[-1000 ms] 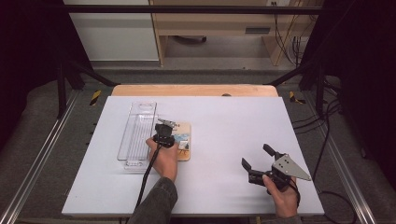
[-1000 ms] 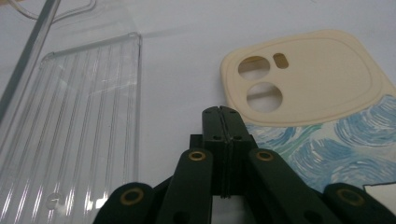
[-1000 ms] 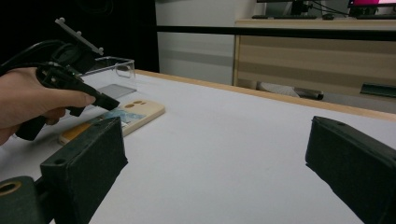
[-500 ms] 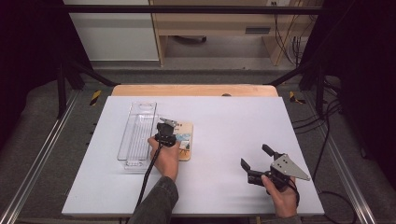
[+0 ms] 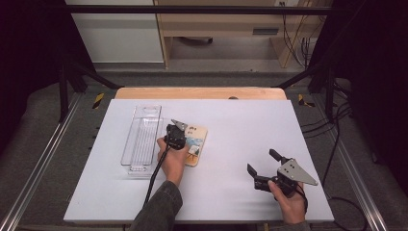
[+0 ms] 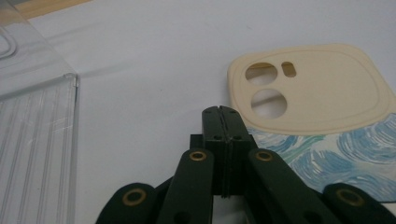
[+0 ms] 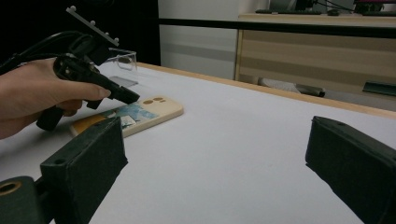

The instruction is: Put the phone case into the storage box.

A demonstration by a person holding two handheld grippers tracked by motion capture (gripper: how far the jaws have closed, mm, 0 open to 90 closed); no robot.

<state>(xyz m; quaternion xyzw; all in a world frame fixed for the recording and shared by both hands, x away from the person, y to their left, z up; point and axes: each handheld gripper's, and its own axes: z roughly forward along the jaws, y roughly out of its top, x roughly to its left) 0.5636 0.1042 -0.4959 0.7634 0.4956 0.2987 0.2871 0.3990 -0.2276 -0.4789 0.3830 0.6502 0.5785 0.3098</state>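
Note:
A cream phone case (image 5: 198, 143) with a blue wave print lies flat on the white table (image 5: 240, 120), camera cut-outs at its far end (image 6: 322, 88). My left gripper (image 5: 176, 133) is shut with nothing between its jaws. Its joined tips (image 6: 223, 112) sit low at the case's edge beside the cut-outs; I cannot tell whether they touch it. From the right gripper view, the left gripper (image 7: 130, 97) points down at the case (image 7: 152, 108). My right gripper (image 5: 262, 161) rests open near the front right, its wide jaws (image 7: 219, 158) holding nothing.
A clear plastic tray (image 5: 142, 137) lies lengthwise just left of the case, its ribbed wall (image 6: 32, 140) close to my left gripper. A wooden strip (image 5: 202, 93) borders the table's far edge. Black frame rails and cables run along both sides.

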